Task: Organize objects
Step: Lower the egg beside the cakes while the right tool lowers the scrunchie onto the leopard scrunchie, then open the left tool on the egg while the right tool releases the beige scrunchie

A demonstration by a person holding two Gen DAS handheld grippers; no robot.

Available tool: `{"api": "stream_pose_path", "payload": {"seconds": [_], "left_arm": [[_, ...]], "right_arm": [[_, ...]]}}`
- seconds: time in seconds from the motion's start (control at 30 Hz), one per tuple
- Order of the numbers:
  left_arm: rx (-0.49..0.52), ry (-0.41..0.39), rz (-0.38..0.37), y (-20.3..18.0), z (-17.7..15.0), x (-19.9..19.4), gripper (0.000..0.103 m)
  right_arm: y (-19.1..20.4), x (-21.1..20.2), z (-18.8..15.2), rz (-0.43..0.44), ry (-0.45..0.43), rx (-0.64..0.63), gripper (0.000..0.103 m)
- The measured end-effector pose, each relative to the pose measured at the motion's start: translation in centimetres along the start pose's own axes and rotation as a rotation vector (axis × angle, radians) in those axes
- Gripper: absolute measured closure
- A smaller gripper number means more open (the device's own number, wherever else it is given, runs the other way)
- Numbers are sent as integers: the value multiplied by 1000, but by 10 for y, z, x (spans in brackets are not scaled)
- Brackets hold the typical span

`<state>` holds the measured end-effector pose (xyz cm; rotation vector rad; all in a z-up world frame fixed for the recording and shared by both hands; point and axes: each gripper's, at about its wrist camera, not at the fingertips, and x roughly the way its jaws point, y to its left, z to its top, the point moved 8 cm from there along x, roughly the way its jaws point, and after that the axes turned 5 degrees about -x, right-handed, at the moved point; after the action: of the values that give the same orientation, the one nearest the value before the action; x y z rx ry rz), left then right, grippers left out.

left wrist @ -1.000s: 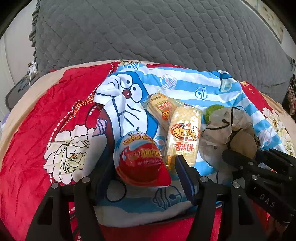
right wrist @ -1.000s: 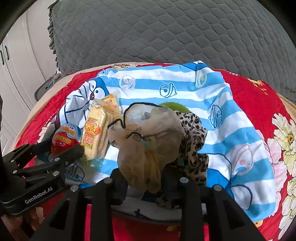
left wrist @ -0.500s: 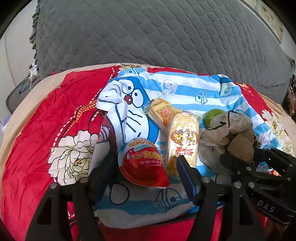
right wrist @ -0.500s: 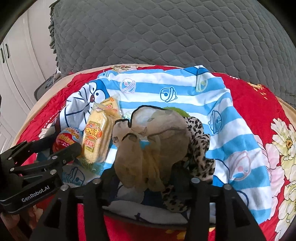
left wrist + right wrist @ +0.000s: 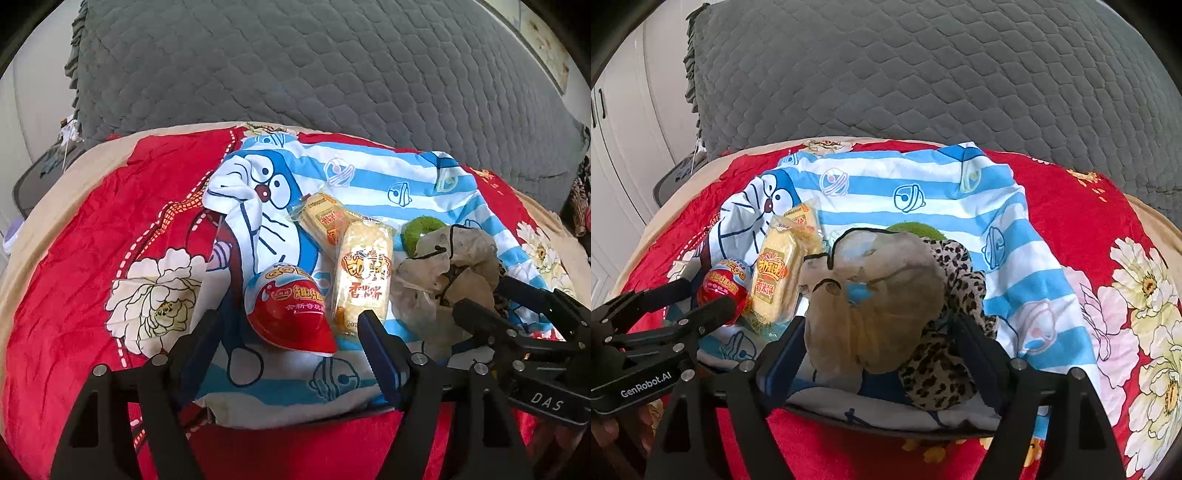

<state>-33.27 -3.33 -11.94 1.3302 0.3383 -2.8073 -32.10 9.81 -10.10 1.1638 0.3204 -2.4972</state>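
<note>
Left claw (image 5: 288,332) open, fingers either side of the red egg-shaped snack (image 5: 290,314), whose narrow end points away. Rice-cracker pack (image 5: 362,277) lies beside it, long axis running away, on the striped cloth (image 5: 369,177). Right claw (image 5: 879,343) open, straddling the beige pouch (image 5: 871,295); only the right wrist view shows the leopard-print fabric (image 5: 945,362) clearly.

place: home bedroom | cues: red floral bedsheet (image 5: 74,266), grey quilted headboard (image 5: 923,74), white wardrobe doors (image 5: 613,155)

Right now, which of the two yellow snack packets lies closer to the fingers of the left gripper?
The rice cracker packet with the big red characters; its near end almost reaches the left gripper. The smaller packet lies behind it, farther up the striped cloth.
</note>
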Motion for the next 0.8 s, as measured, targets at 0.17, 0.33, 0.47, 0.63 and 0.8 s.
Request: {"api": "stream_pose_path", "payload": {"seconds": [0.17, 0.33, 0.47, 0.63, 0.8], "left_arm": [[-8, 6, 2, 0, -1, -3, 25], [-8, 6, 5, -1, -1, -6, 21], [-4, 3, 16, -1, -2, -9, 21], [3, 6, 15, -1, -2, -13, 21], [1, 5, 24, 0, -3, -19, 19]], "right_arm": [[-1, -4, -1, -6, -1, -3, 18], [-1, -8, -4, -7, -1, -9, 13], [-1, -12, -6, -8, -3, -9, 13], [2, -15, -6, -12, -5, -19, 13], [2, -25, -4, -12, -25, -9, 9]]}}
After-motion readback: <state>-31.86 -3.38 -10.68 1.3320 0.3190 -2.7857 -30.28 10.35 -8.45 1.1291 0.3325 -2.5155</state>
